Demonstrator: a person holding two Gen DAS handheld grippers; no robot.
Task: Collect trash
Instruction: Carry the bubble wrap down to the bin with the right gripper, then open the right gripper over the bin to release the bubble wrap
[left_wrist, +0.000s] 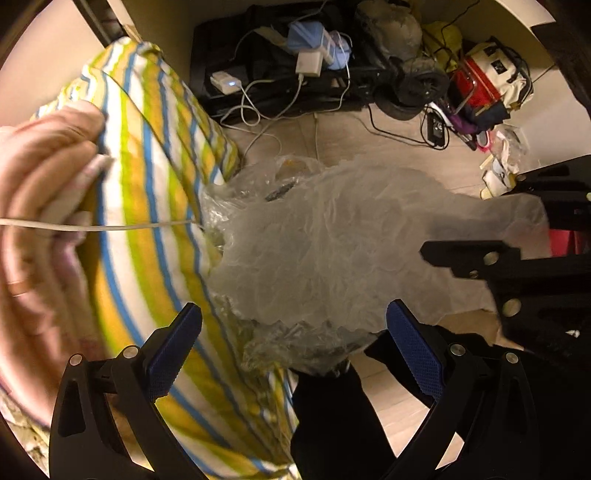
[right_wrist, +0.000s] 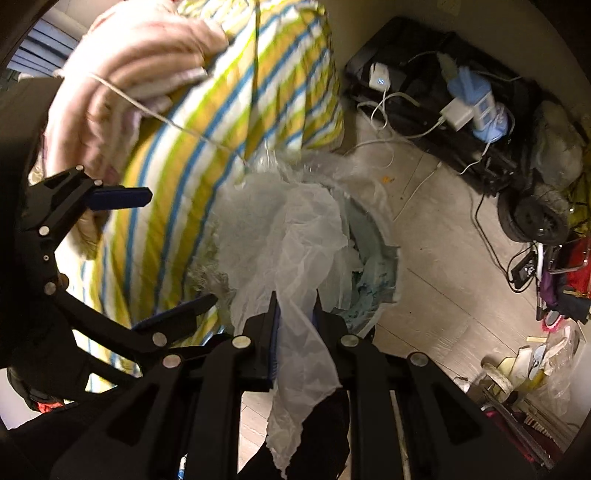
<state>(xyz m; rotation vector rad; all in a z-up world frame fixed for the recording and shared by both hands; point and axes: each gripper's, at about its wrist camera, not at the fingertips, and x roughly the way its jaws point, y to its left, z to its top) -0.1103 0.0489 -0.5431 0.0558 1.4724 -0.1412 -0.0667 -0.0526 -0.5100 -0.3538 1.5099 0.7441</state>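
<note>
Right claw (right_wrist: 295, 306) clamped on thin translucent plastic sheet (right_wrist: 295, 236), hanging over the bin bag (right_wrist: 373, 236) beside the striped bedding (right_wrist: 207, 177). Left claw (left_wrist: 291, 343) apart, empty. Risk: the flimsy sheet tearing or snagging (white cord (right_wrist: 155, 110) close by).

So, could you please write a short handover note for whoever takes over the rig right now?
Right hand-held gripper: shut on a thin white plastic sheet, held above the bin.
Left hand-held gripper: open, empty, over the same bin beside the striped bedding.
Done: sheet picked up.
Left: release it into the bin, then collect the scraps on the floor. Mind the white cable across the bedding.
</note>
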